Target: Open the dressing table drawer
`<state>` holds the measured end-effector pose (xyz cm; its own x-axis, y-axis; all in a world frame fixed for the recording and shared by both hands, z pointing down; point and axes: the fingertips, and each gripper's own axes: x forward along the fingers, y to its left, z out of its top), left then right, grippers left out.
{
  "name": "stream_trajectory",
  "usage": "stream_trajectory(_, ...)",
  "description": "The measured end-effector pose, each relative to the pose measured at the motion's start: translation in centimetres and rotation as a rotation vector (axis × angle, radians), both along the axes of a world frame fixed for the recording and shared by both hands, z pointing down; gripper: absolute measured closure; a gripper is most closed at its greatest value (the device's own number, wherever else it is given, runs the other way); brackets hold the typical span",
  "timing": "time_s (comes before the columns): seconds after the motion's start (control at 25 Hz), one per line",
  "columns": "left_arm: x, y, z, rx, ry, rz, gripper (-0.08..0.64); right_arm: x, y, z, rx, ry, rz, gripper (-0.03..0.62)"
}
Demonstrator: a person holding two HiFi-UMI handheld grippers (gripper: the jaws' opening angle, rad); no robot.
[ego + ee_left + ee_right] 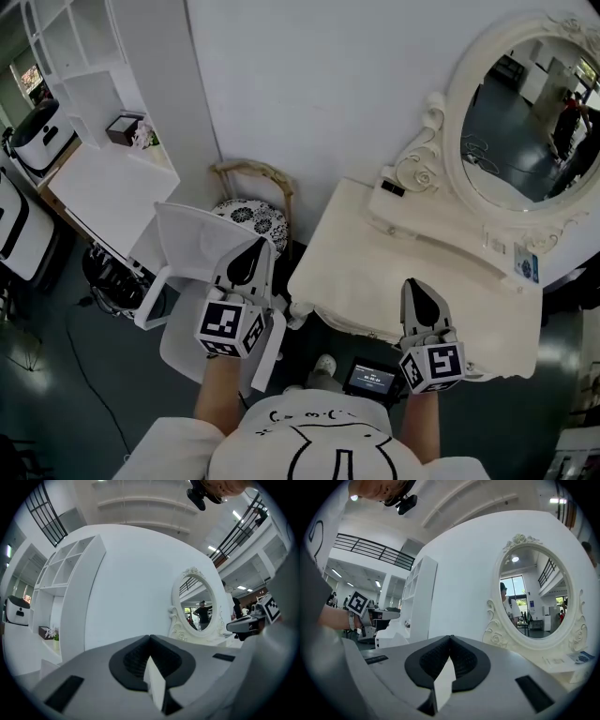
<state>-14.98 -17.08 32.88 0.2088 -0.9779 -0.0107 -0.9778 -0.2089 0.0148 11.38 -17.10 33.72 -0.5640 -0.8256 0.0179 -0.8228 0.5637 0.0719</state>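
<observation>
The left gripper point(253, 251) hangs over a white chair point(187, 246) just left of the dressing table point(361, 272), its jaws pressed together on nothing. The right gripper point(413, 291) sits above the table's near edge, its jaws likewise closed and empty. The oval mirror point(525, 112) stands at the table's far right, and the drawer front under the near edge cannot be made out.

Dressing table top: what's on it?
An ornate oval mirror stands at the back, a small blue-and-white card by its base. The right hand-held gripper covers part of the front edge, and the drawer front is out of sight.
</observation>
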Motion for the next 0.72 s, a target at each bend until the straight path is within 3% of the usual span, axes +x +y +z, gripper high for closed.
stream_trajectory(0.44,0.6,-6.3,0.5,-0.02,-0.042,-0.072,0.545,2.6,-7.5,0.9,-0.007,0.007,-0.038,0.586)
stream_trajectory(0.72,0.5,-9.1,0.6,-0.036,-0.064,-0.057,0.545,2.5,-9.6,1.6,-0.022,0.002,-0.021,0.586)
